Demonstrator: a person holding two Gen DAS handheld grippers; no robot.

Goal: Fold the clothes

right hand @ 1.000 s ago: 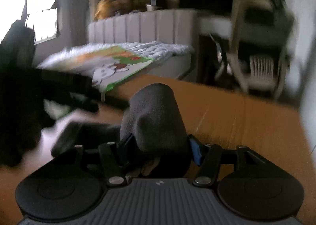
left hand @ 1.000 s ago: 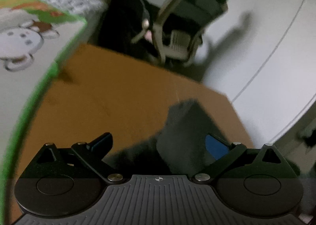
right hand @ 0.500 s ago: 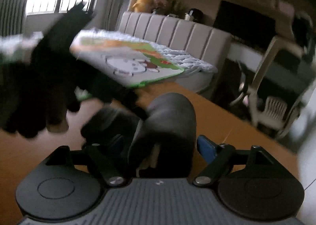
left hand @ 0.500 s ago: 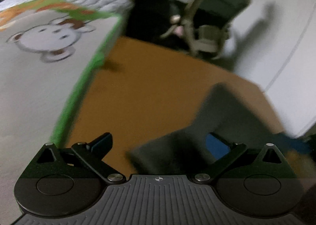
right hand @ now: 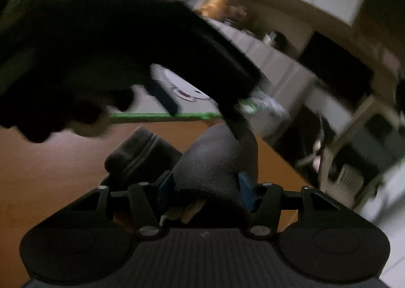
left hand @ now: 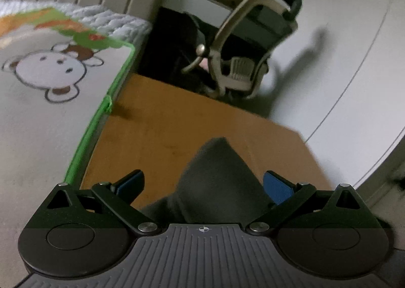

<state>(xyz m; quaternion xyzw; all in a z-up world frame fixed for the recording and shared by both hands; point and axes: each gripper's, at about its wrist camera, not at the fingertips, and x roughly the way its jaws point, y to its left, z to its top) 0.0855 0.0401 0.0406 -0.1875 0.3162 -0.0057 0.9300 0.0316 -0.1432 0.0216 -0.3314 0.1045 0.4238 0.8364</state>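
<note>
No containers in view. Right gripper (right hand: 206, 186) pinches a bunched fold of the grey garment (right hand: 215, 161), held above the wooden table (right hand: 50, 174). Left gripper (left hand: 203, 186) is spread wide; the cloth peaks between its fingers, nearer the 3 o'clock pad, contact unclear. Versus half a second ago: the left unit, a dark blur (right hand: 114, 47), now fills the right view from 9 to 12 o'clock, and the cloth peak is sharper. Garment is dark grey, thick and rumpled. Cartoon mat (left hand: 50, 85) at 9 o'clock.
</note>
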